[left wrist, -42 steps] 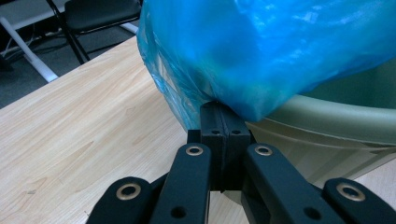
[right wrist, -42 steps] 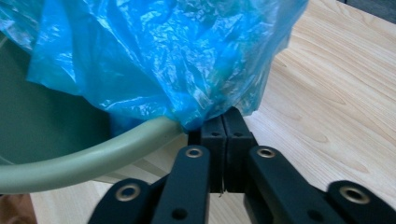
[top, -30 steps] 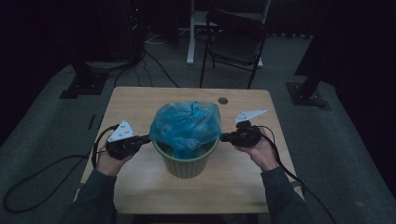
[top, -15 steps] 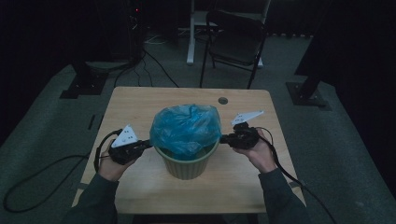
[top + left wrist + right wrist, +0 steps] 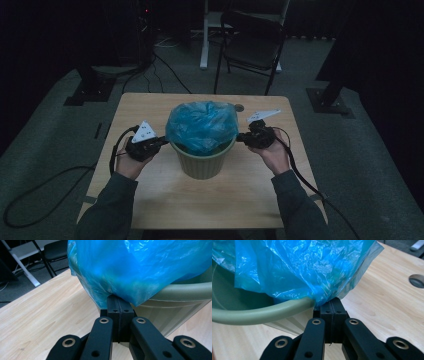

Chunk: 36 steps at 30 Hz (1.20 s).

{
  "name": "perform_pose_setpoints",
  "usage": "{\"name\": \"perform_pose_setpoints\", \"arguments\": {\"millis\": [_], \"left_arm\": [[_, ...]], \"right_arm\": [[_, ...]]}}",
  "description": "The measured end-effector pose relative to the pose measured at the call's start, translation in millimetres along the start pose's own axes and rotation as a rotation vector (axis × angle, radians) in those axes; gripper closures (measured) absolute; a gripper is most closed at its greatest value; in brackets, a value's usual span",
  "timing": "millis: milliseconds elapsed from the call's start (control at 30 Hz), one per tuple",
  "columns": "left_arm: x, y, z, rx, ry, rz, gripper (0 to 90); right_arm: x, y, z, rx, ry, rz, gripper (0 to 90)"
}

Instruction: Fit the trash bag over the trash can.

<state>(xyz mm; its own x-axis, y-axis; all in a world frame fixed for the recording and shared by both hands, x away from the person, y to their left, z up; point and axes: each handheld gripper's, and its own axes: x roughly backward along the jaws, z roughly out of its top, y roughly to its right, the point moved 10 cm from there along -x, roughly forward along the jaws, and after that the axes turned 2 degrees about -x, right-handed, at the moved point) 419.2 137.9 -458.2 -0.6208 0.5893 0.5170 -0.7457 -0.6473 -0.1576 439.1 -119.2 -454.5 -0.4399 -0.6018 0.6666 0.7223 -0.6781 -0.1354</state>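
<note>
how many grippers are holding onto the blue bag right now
2. The left gripper pinches the blue bag at the bin's left side; the right gripper pinches it at the right side, by the rim.

The light wooden table [image 5: 150, 200] carried a green bin [image 5: 202, 162] at its centre; a round grommet [image 5: 239, 107] sat near its far edge.

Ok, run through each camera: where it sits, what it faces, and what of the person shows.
High view: above the person's side, looking forward and down at the table; both forearms and hands show.
Left gripper view: rides the left claw, facing the blue bag over the green bin.
Right gripper view: rides the right claw, facing the same bag from the other side.
Shared: bag, bin, table.
</note>
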Motion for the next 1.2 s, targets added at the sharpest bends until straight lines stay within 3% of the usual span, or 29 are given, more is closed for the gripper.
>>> {"name": "perform_pose_setpoints", "arguments": {"millis": [167, 400, 500, 600, 667, 800, 967, 1100, 1200], "left_arm": [[-9.6, -9.1, 4.4, 0.006, -0.004, 0.014, 90.0], [-13.3, -14.9, 2.4, 0.031, 0.012, 0.012, 90.0], [-7.1, -10.5, 1.7, 0.025, 0.023, 0.012, 90.0], [-1.2, -3.2, 1.3, 0.016, 0.036, 0.002, 90.0], [-0.4, 2.0, 1.1, -0.011, 0.027, 0.022, 90.0], [-1.8, 5.7, 0.4, -0.019, 0.021, 0.050, 90.0], [-8.3, 4.6, 0.5, -0.016, 0.017, 0.084, 90.0], [-10.6, -1.5, 0.4, -0.013, 0.008, 0.122, 90.0], [-11.2, -1.1, 0.6, -0.006, 0.014, 0.120, 90.0]], "right_arm": [[-4.5, 9.6, 5.6, -0.022, 0.012, -0.025, 90.0], [-7.5, 15.5, 6.5, -0.040, 0.048, -0.014, 89.3], [-5.9, 15.8, 3.0, -0.033, 0.048, -0.026, 88.6], [-1.4, 9.5, -1.2, 0.001, 0.051, -0.006, 89.2], [-1.4, 4.5, -1.5, 0.016, 0.049, -0.001, 90.0], [-3.3, 4.0, 0.1, 0.043, 0.027, -0.102, 90.0], [-7.4, 7.5, 1.3, 0.041, 0.016, -0.156, 90.0], [-8.5, 7.6, 0.5, 0.035, 0.027, -0.111, 90.0], [-5.7, 2.6, -4.9, 0.085, 0.038, -0.065, 90.0]]}}
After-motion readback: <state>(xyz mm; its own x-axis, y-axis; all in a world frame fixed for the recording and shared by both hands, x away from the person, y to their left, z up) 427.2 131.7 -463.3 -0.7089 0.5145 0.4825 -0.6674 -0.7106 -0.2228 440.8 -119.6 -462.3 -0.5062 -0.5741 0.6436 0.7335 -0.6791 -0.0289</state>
